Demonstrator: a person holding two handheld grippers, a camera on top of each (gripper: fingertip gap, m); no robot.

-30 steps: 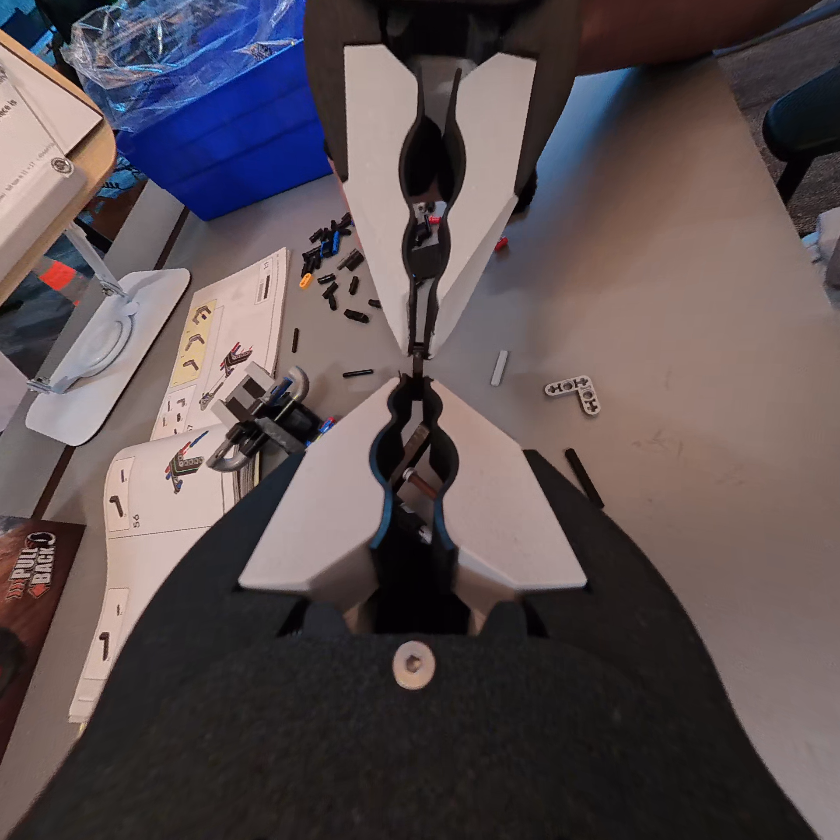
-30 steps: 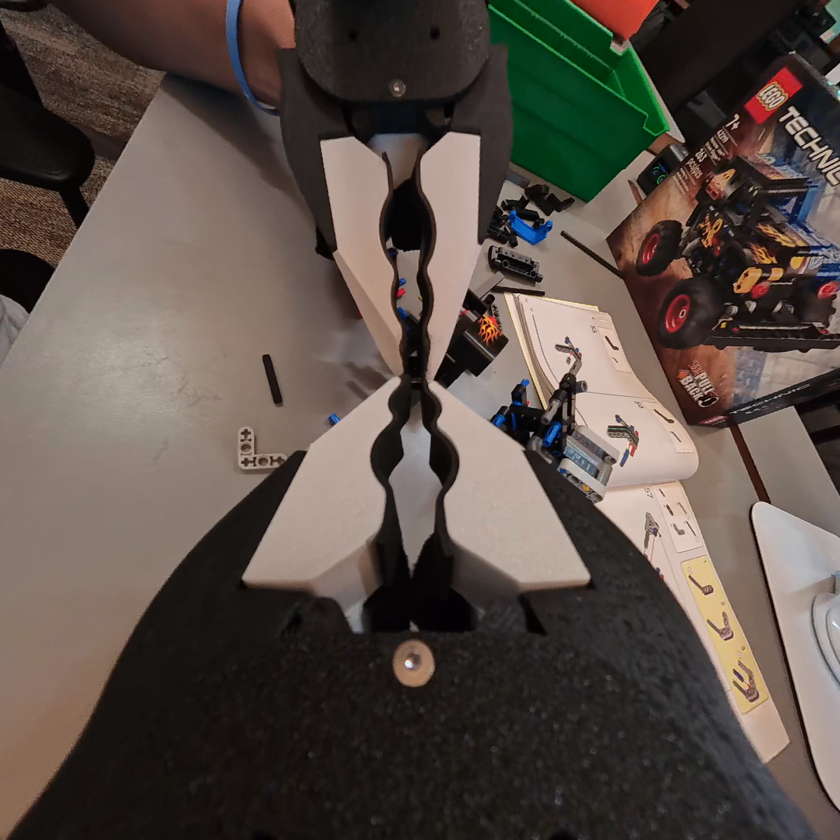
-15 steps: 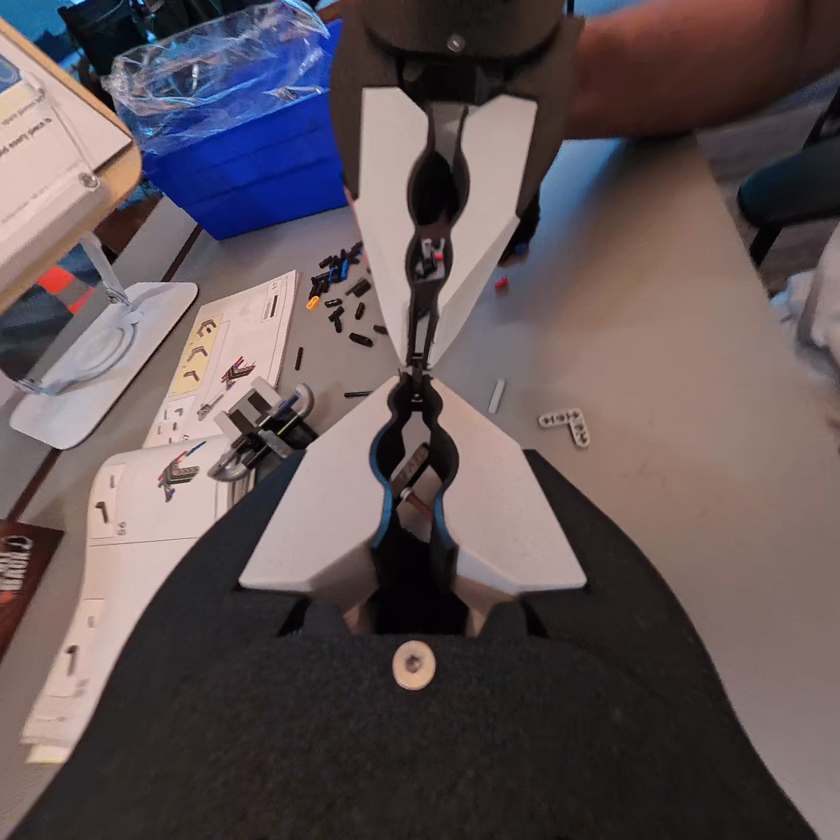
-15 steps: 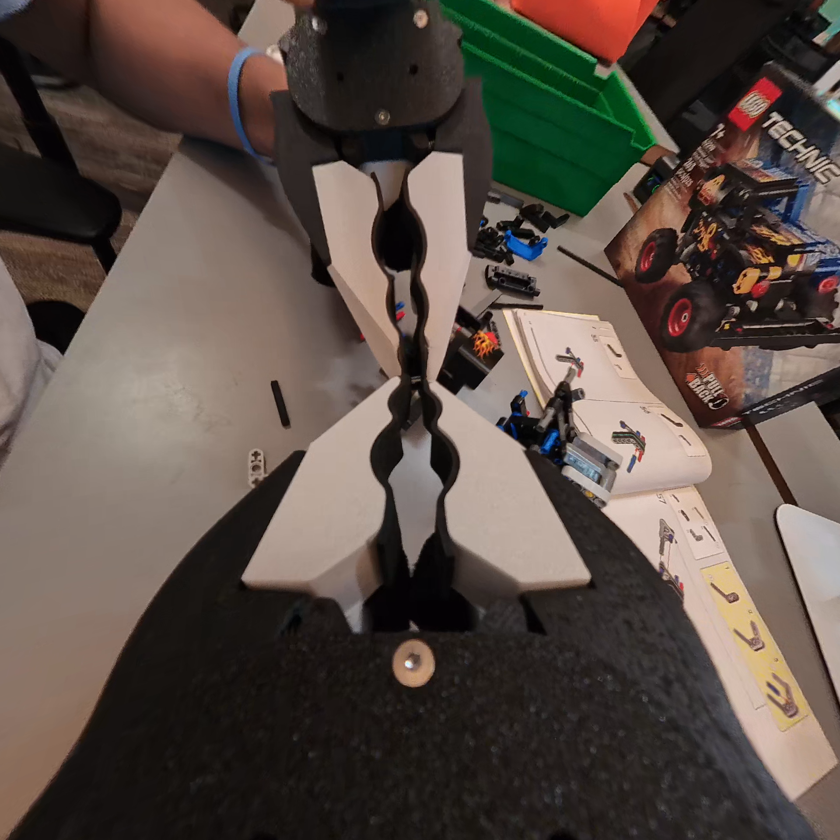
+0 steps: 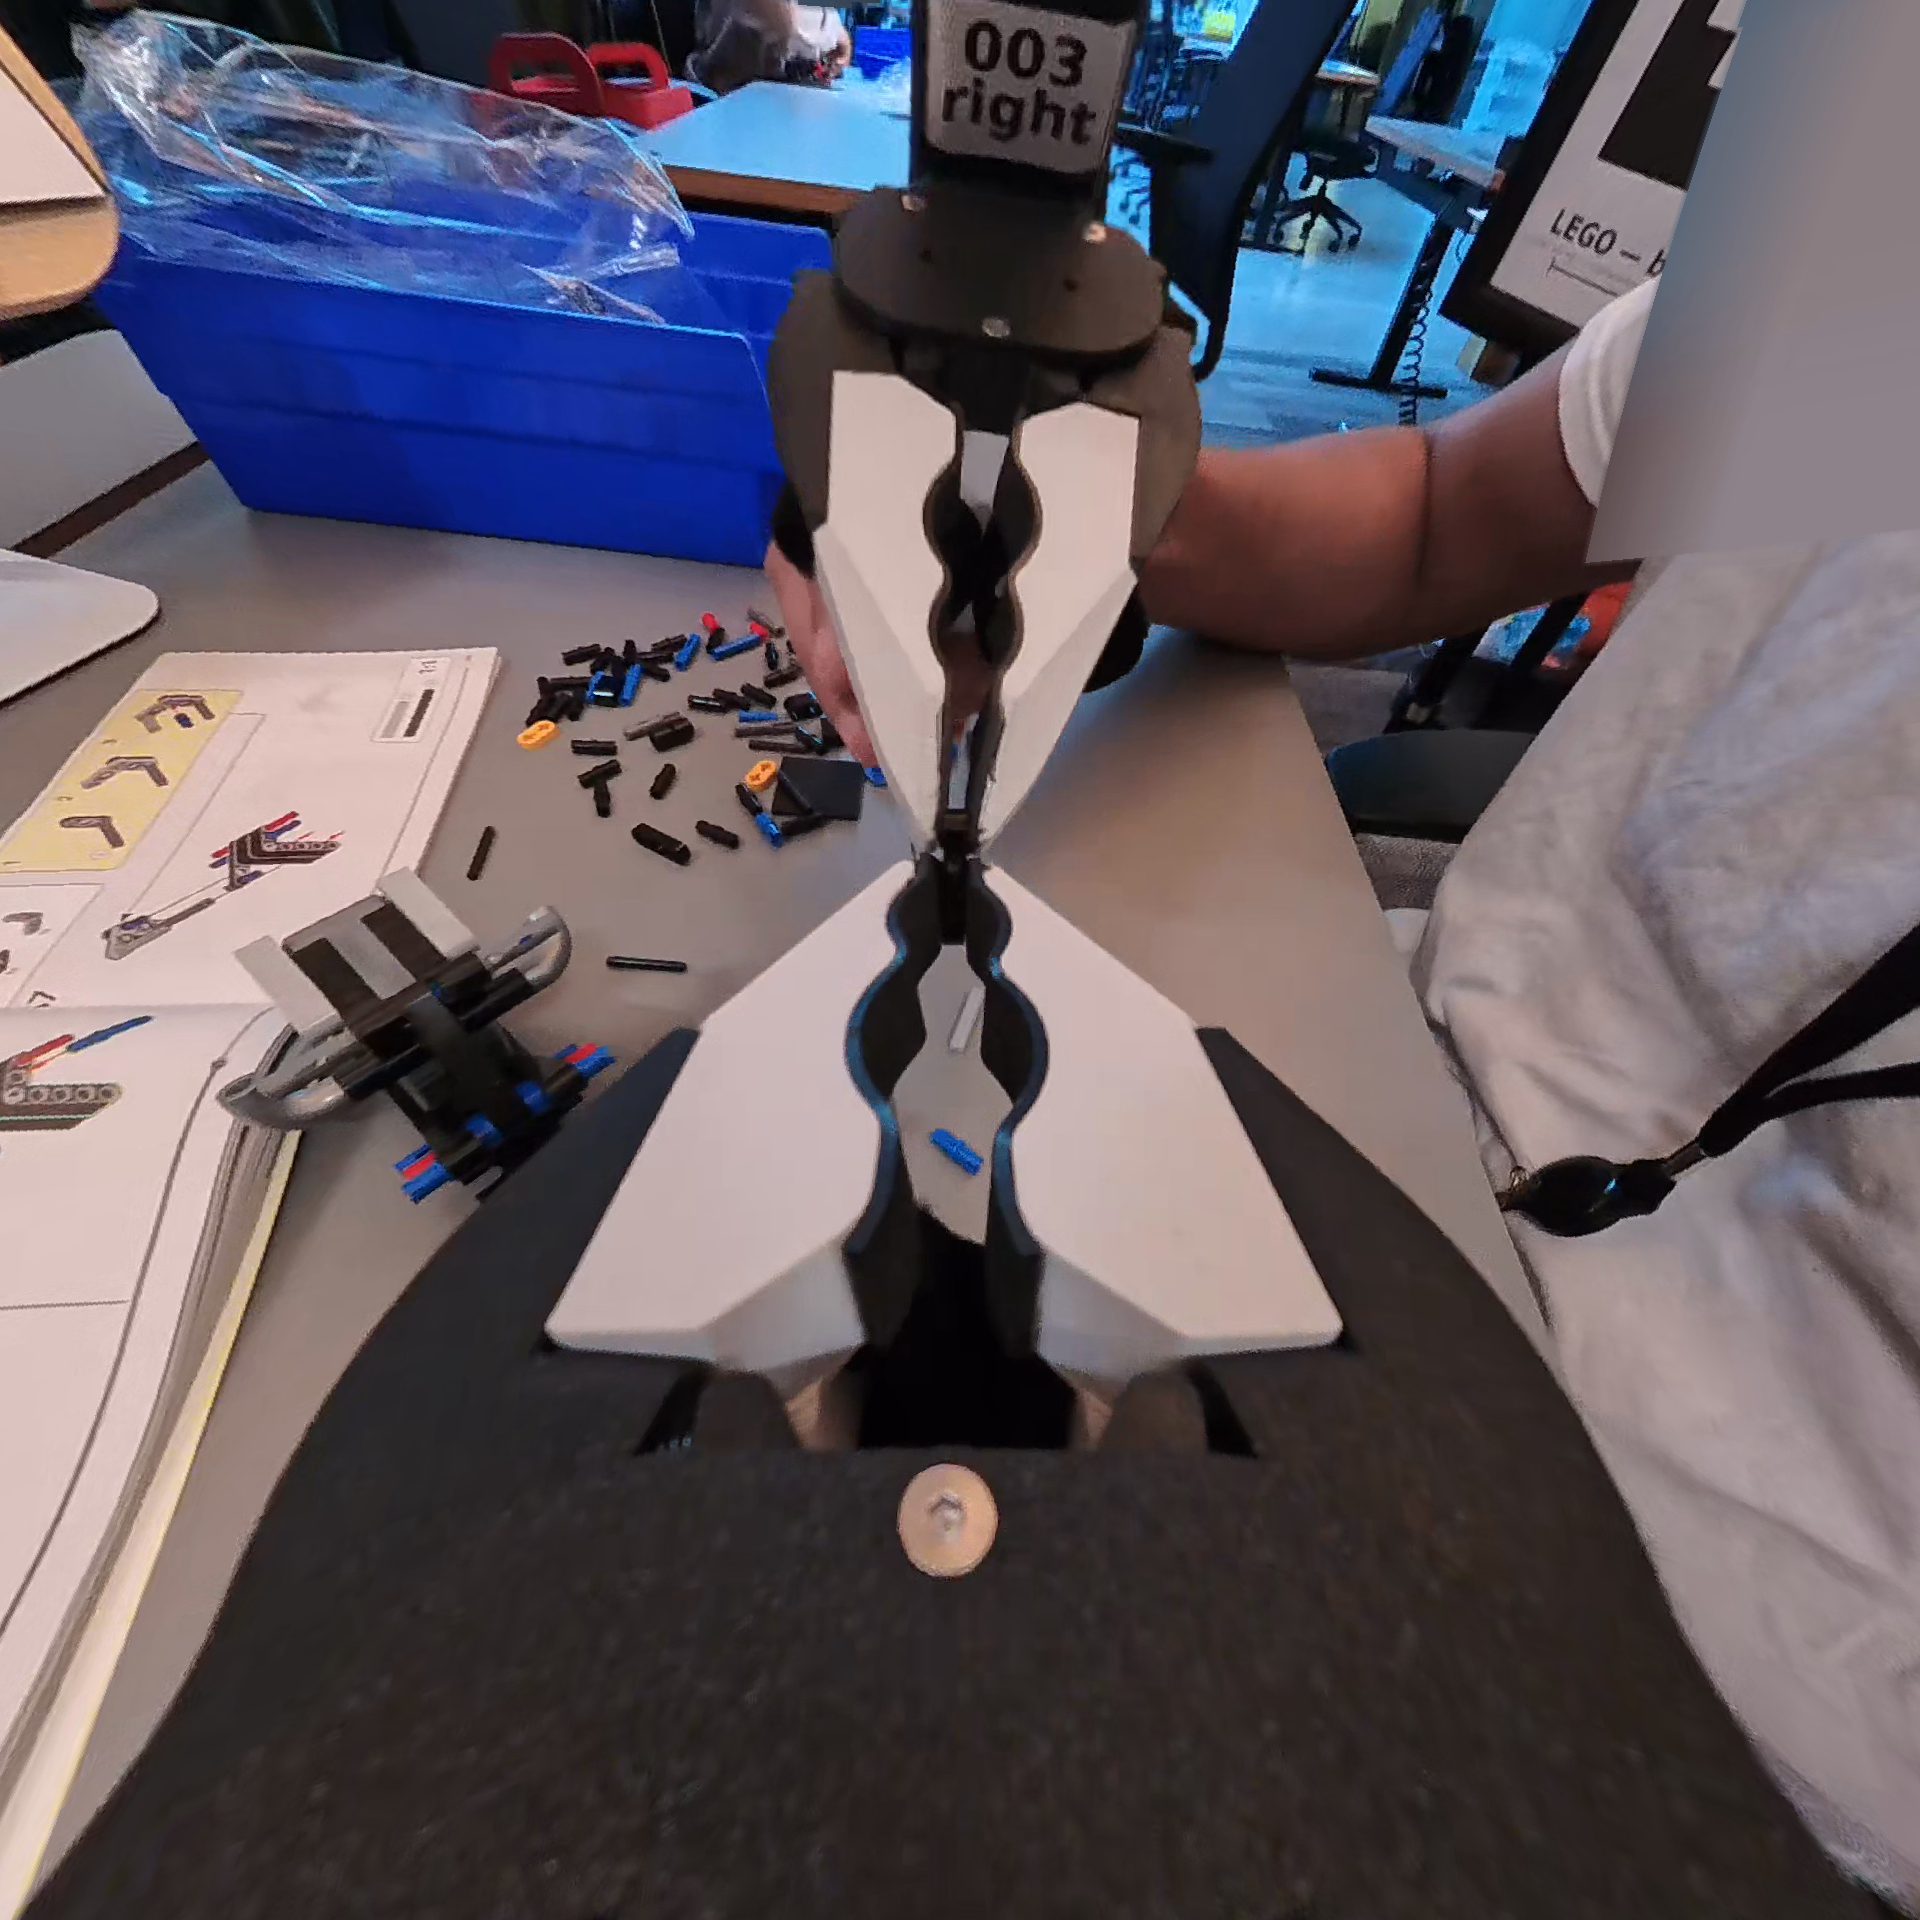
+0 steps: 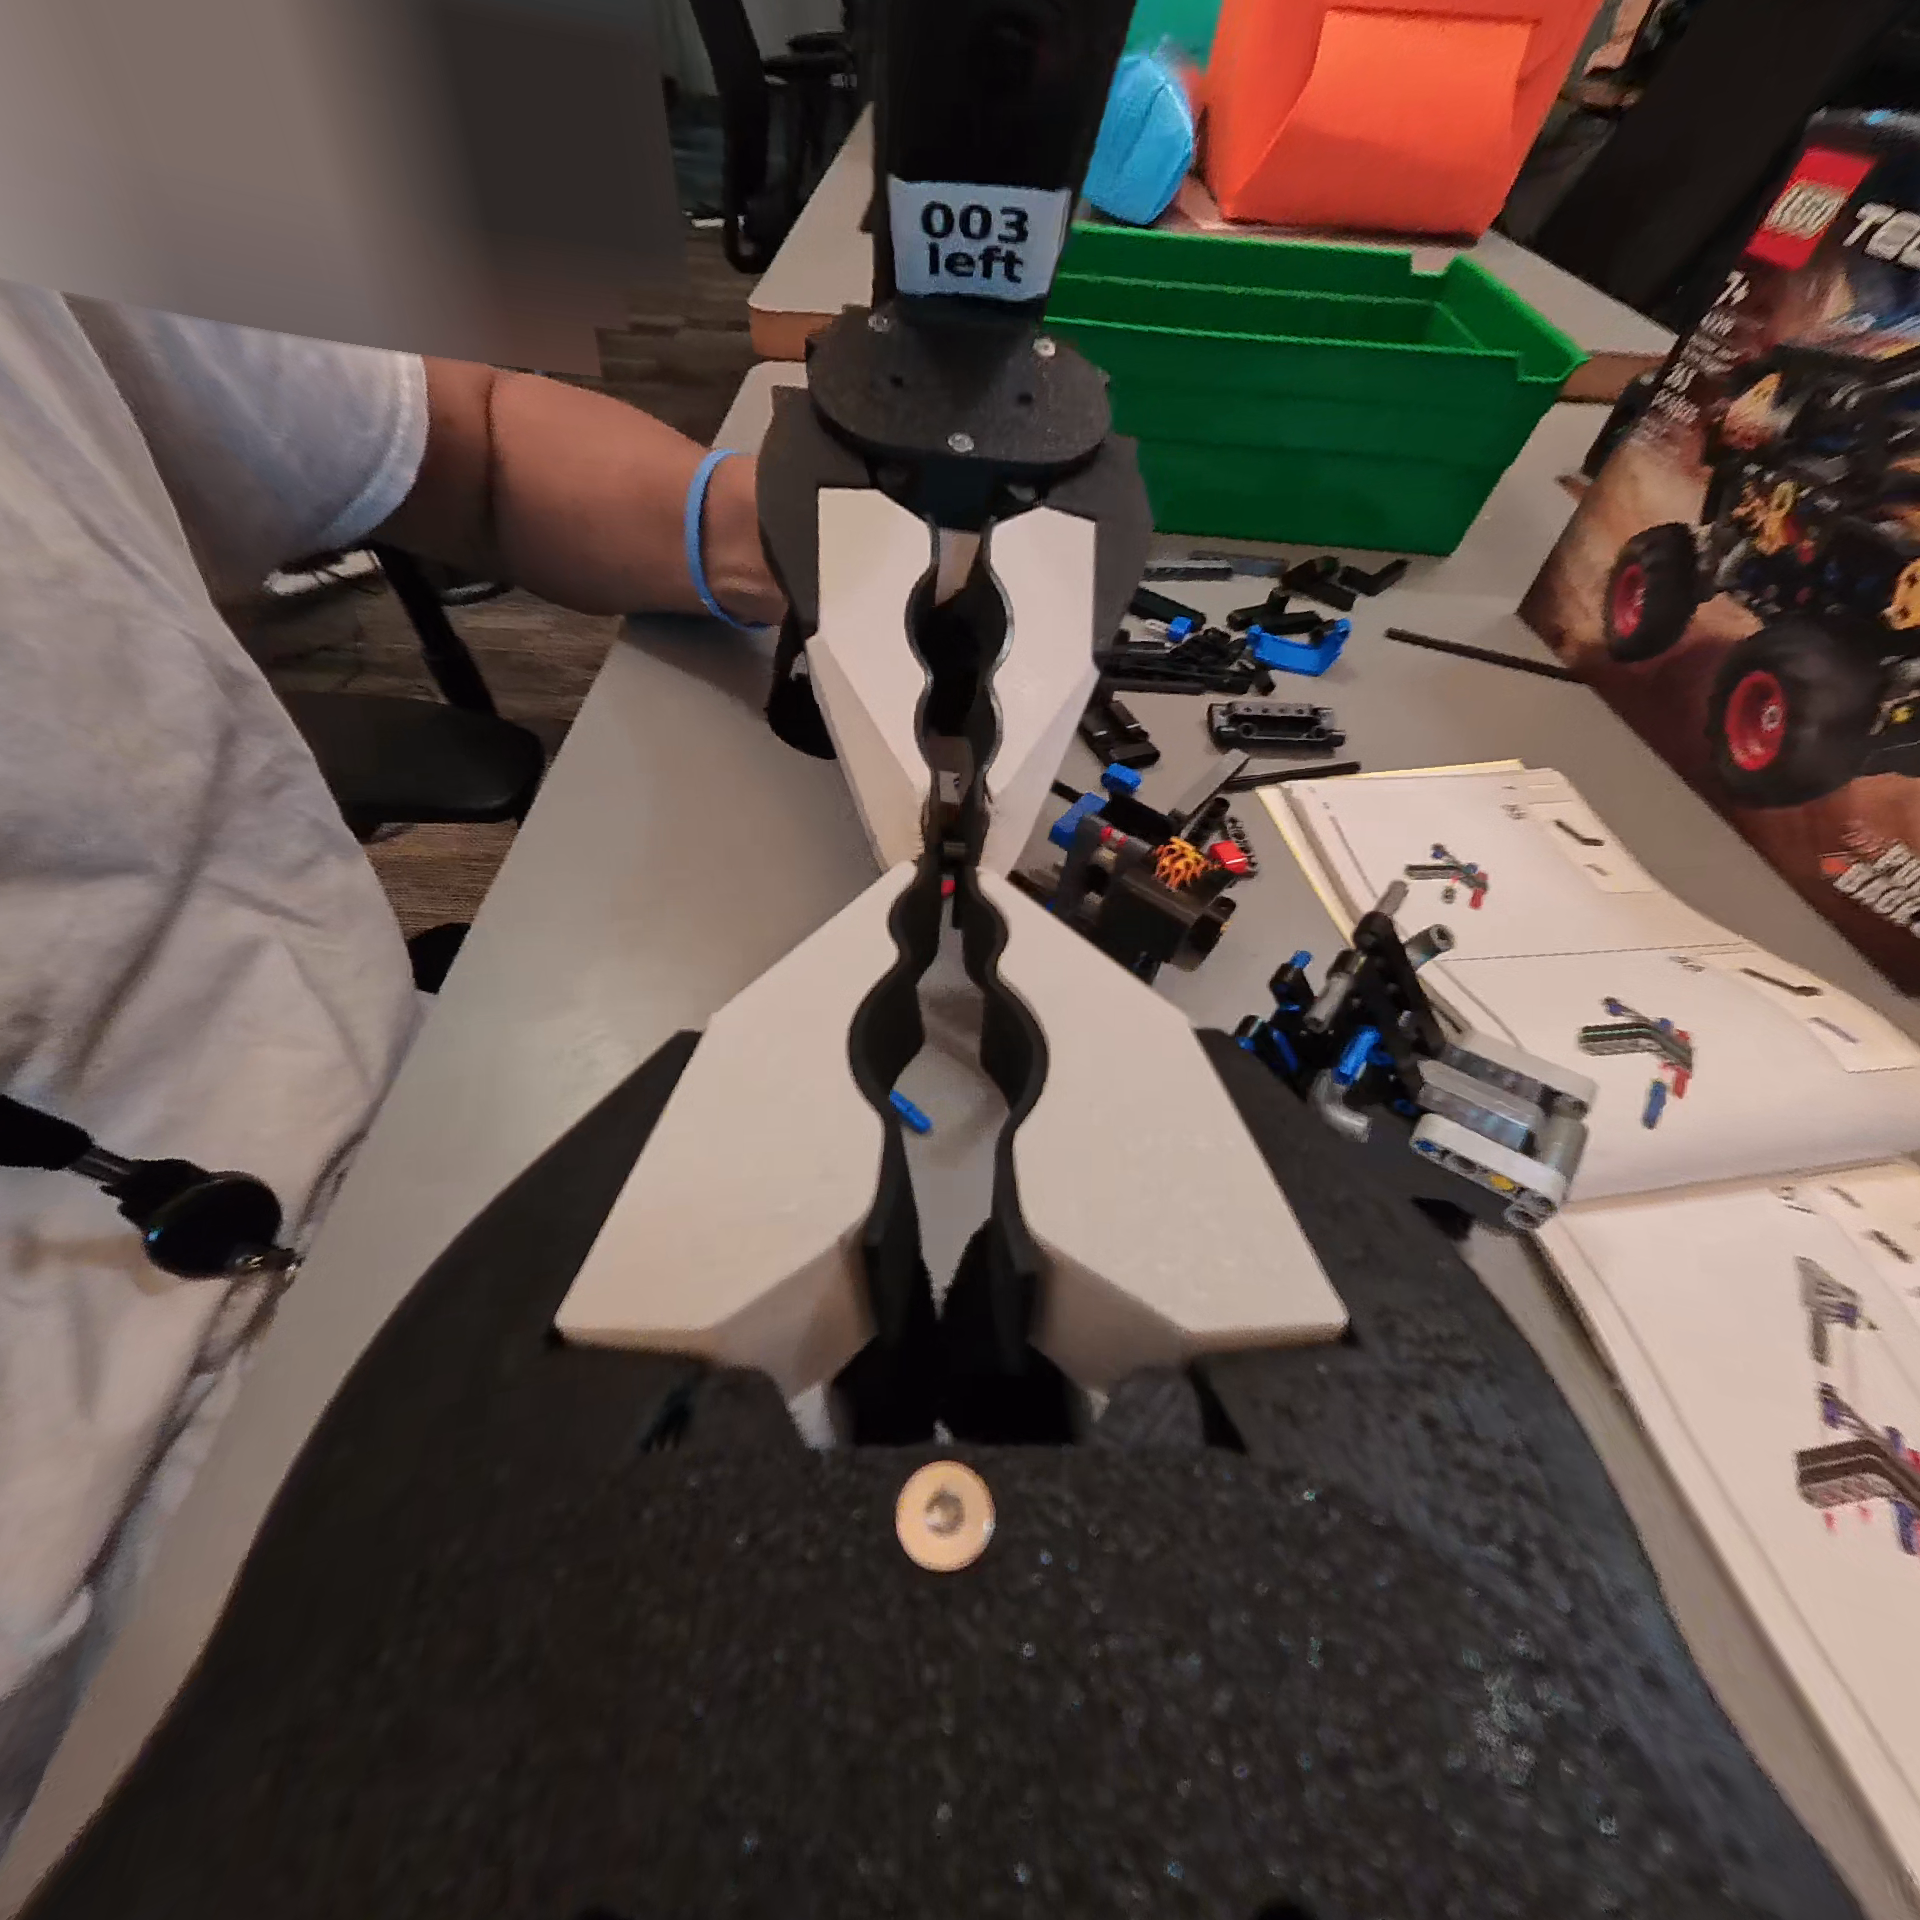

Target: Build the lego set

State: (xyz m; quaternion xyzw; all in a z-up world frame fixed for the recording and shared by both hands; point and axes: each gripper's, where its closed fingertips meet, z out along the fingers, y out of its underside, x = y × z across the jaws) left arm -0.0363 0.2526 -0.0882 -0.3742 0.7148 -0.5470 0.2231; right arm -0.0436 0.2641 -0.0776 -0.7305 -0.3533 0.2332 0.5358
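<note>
My two grippers meet tip to tip above the grey table (image 5: 1174, 831). In the left wrist view my left gripper (image 5: 951, 883) is shut on a small black lego piece (image 5: 951, 854), and the right gripper (image 5: 958, 816) points back at it from above. In the right wrist view my right gripper (image 6: 948, 883) is shut on a small black lego piece (image 6: 948, 864) with a red spot. The left gripper (image 6: 951, 831) faces it, with a black part (image 6: 951, 781) between its fingers. The pieces touch at the tips. How they join is hidden.
A part-built black, grey and blue assembly (image 5: 416, 1029) (image 6: 1434, 1060) lies by the open instruction booklet (image 5: 239, 790) (image 6: 1558, 904). Also on the table are a flame-marked black block (image 6: 1153, 883), loose pins (image 5: 675, 717), a blue bin (image 5: 468, 395), a green bin (image 6: 1299, 416) and the set's box (image 6: 1766, 571). A person's torso (image 5: 1662, 1039) is close. The flame-marked black block (image 6: 1153, 883) is about 9 cm from both grippers' fingertips.
Both grippers have risen and tilted more level while staying tip to tip. The room beyond the table and the person's torso have come into view.
</note>
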